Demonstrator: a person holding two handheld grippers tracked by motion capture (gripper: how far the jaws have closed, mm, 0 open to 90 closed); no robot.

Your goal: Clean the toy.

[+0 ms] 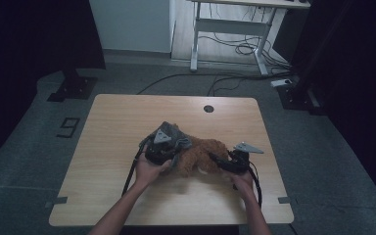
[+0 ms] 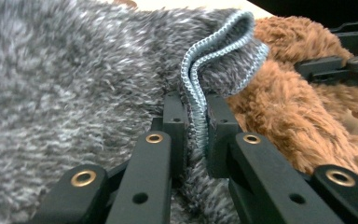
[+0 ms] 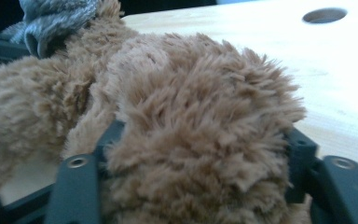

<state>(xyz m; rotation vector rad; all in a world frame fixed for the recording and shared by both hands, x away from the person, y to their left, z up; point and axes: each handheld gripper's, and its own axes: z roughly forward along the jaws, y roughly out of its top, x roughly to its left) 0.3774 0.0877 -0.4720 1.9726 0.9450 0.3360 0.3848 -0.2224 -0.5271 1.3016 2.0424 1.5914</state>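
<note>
A: Toy (image 1: 203,155) lay on the table (image 1: 107,147), nearer its front edge than the round hole (image 1: 208,108). Why two grips?

B: Right gripper (image 1: 214,158) was clamped around the toy's furry brown bulk, probably to anchor it. Left gripper (image 1: 172,157) was pinched on the ribbed hem of the grey sweater (image 2: 74,79), left of the toy, likely to work it along the body.

A: Surface and room?

B: Pale wood. Beyond the toy: grey floor, loose cables (image 1: 235,46), a white desk frame (image 1: 225,24), dark stands.
</note>
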